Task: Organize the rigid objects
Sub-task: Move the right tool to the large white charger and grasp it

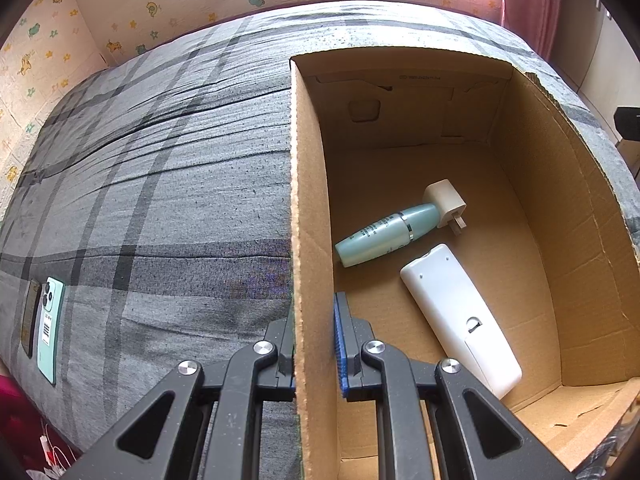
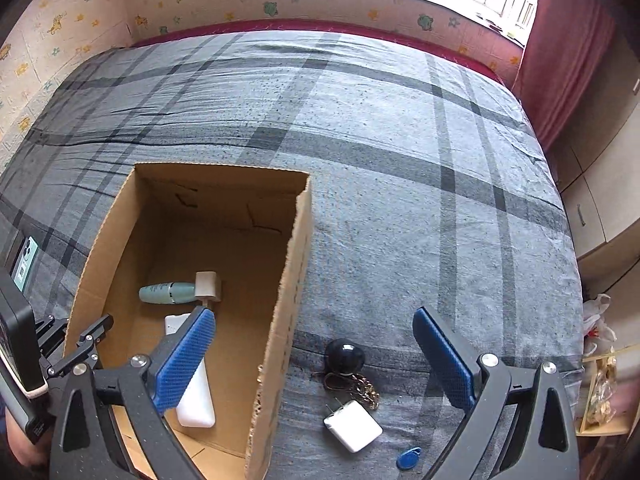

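Now left claw (image 1: pixel 316 344) clamps box wall (image 1: pixel 308 208) — right claw (image 2: pixel 314 360) gaping, empty.

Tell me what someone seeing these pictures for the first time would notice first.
The open cardboard box on the grey plaid bedspread stands out, holding a teal bottle, a small plug adapter and a white remote. The left gripper is clamped on the box's side wall. The right gripper is spread wide above a white charger, a black ball keychain and a blue key fob.
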Available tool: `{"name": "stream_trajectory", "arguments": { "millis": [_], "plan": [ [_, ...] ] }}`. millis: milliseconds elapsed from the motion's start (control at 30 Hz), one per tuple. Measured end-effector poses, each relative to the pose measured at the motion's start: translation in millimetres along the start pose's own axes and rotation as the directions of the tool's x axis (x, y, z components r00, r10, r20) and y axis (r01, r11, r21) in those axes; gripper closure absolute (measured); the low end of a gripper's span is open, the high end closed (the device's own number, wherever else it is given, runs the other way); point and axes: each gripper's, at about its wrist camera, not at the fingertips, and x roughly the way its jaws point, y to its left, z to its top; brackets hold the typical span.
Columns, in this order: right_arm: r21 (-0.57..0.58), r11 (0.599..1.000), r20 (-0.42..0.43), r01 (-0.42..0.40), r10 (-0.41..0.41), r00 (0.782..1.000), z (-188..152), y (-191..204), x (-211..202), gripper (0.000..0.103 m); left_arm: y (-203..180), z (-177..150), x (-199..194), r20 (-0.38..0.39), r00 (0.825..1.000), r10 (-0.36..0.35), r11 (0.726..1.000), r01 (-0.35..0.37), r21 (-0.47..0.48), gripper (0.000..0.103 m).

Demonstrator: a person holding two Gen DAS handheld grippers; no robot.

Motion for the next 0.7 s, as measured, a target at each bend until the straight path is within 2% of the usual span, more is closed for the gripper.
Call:
{"name": "stream_trajectory", "arguments": {
  "millis": [300, 500, 700],
  "plan": [
    [0.086, 0.996, -0.003, 0.024, -0.024, 1.000, -34.0, -41.0, -5.5, 0.002, -0.4, 0.0, 0.1, -0.001, 1.000, 0.004, 1.000, -0.004, 0.005, 0.088],
    [0.106, 0.992, -0.012, 0.068, -0.068, 0.998, -64.2, -52.3, 1.5, 0.002, -1.7, -0.5, -0.2, 0.000, 1.000, 0.008, 1.000, -0.008, 0.006, 0.088],
    [0.130, 0.989, -0.032, 0.064, -0.060, 0.998, -90.4, -60.5, 12.8, 0.002, -1.5, -0.6, -0.1, 0.001, 1.000, 0.008, 1.000, -0.008, 0.005, 0.088]
  ]
}}
